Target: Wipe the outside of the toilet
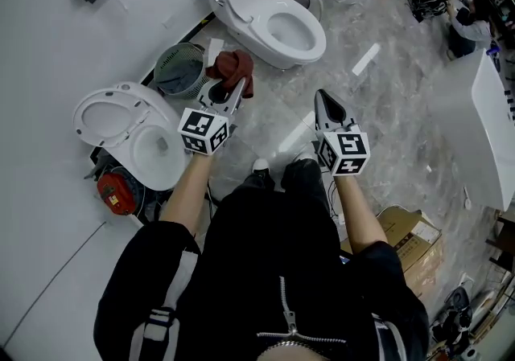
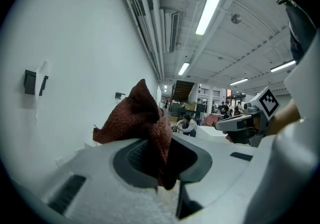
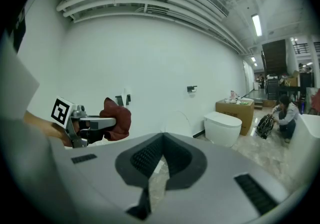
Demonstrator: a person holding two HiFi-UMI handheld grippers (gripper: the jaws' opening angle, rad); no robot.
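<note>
Toilet (image 1: 269, 18) sits upper centre of head view, w/ nothing touching it. Left gripper (image 1: 238, 88) fingers clamp a dark red cloth (image 1: 233, 68), pointed toward the bowl, prob. ready to wipe. Right gripper (image 1: 323, 97), centre-right: fingers closed, empty, prob. spare.

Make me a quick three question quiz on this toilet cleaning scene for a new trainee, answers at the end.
1. True or false: the right gripper is shut with nothing between its jaws.
2. What holds the red cloth? A) the left gripper B) the right gripper C) neither, it lies on the floor.
3. In the head view, what round mesh thing stands on the floor just left of the toilet?

Key: 1 true. 2 A. 3 the wire basket.
</note>
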